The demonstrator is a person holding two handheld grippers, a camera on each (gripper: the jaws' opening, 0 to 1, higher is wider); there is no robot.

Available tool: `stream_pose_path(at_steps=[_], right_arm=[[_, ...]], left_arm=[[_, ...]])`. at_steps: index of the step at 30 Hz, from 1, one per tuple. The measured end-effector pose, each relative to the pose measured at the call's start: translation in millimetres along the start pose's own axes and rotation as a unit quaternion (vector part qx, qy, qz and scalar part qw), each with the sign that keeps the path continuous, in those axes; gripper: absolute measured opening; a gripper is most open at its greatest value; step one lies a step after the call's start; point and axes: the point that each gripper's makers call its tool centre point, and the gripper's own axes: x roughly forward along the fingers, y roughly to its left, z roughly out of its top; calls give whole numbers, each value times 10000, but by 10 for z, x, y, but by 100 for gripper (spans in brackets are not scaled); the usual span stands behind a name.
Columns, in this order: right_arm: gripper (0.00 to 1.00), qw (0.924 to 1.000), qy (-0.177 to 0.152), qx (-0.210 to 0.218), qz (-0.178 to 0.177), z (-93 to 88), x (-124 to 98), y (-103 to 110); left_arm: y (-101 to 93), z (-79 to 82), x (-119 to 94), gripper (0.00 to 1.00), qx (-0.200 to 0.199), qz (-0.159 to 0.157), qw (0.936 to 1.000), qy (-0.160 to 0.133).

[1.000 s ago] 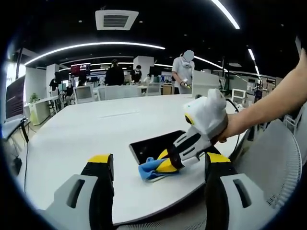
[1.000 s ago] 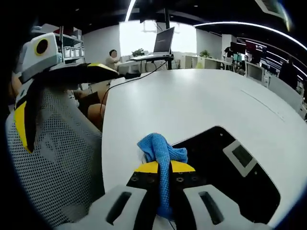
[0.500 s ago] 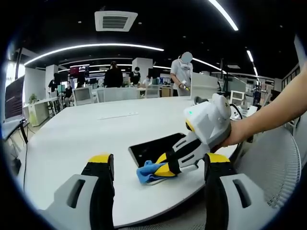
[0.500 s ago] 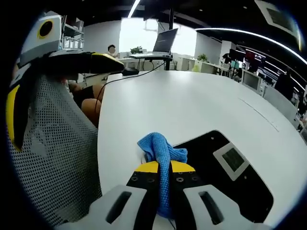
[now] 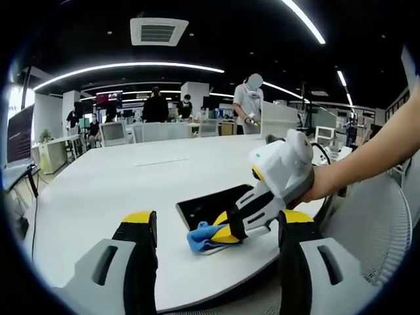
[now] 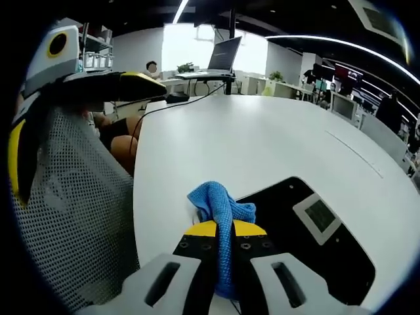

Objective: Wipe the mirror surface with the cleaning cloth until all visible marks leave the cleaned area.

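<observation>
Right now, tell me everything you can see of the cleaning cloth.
The cleaning cloth is bright blue, with a knitted, microfibre-like weave. It is bunched into a loose wad, one strip clamped between the shut jaws of the right gripper. The wad sits at the near end of the dark mirror lying flat on the white table. The left gripper view shows it under that gripper's yellow tips.

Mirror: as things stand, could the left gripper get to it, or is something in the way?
Probably yes. The left gripper is open and holds nothing, hovering at the table edge. The mirror lies just ahead, but the right gripper, shut on the cloth, covers its near corner.
</observation>
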Motion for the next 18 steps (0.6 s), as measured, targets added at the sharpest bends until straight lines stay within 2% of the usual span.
stream_pose_path(at_steps=[12, 18], right_arm=[[1, 9999, -92, 13, -70, 9, 17, -63], [1, 9999, -87, 95, 8, 13, 17, -65]], left_arm=[[-14, 7, -15, 73, -22, -40, 10000, -12], [-4, 1, -16, 73, -15, -8, 10000, 15]])
